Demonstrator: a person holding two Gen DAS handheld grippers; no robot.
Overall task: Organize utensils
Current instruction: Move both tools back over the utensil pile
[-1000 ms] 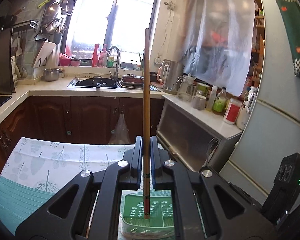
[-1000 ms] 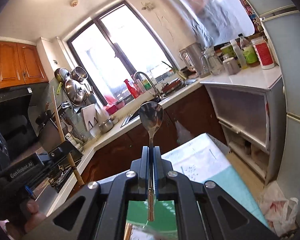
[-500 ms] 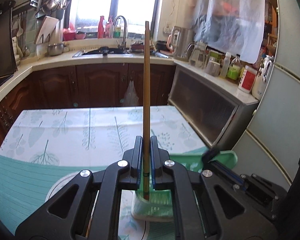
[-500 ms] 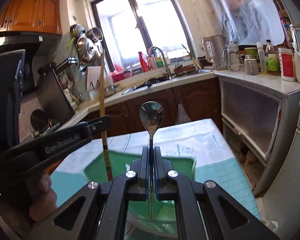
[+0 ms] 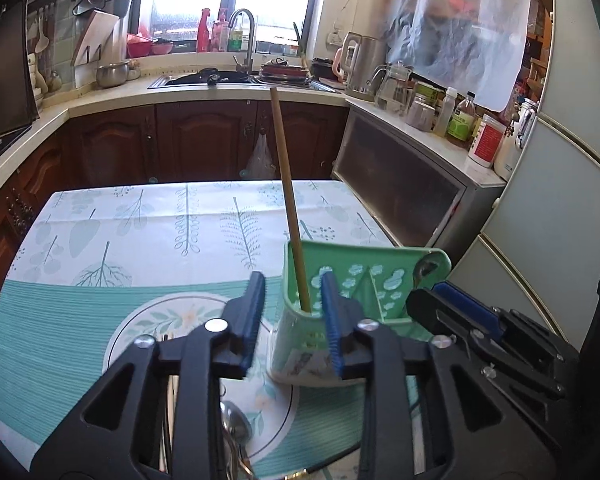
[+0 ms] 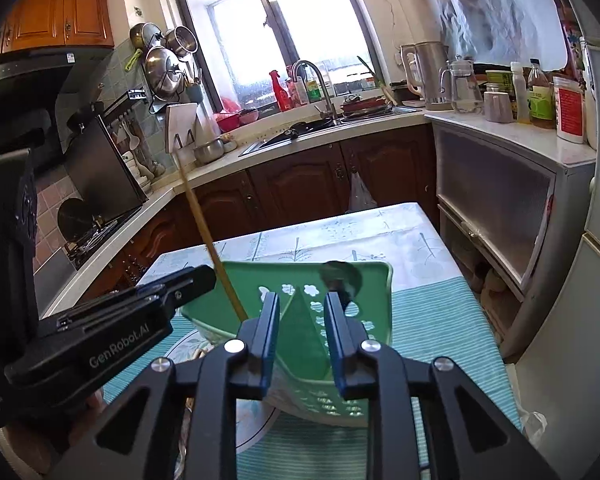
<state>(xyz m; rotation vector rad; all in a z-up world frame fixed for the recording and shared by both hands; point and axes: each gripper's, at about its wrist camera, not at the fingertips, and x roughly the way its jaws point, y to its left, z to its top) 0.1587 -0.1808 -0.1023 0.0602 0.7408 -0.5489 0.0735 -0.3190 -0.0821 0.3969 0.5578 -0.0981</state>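
Chopstick (image 5: 290,204) and spoon (image 6: 340,276) are seen upright in green holder (image 5: 380,280), beyond left gripper (image 5: 292,308) and right gripper (image 6: 302,338), both released

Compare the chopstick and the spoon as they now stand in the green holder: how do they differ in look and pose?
The chopstick is a slim wooden stick; the spoon is shiny metal with a rounded bowl. The chopstick rises far above the green holder, leaning left; the spoon barely clears its rim. The chopstick stands in the left compartment, the spoon in the right. Both are released, near the open jaws of the left gripper and right gripper.
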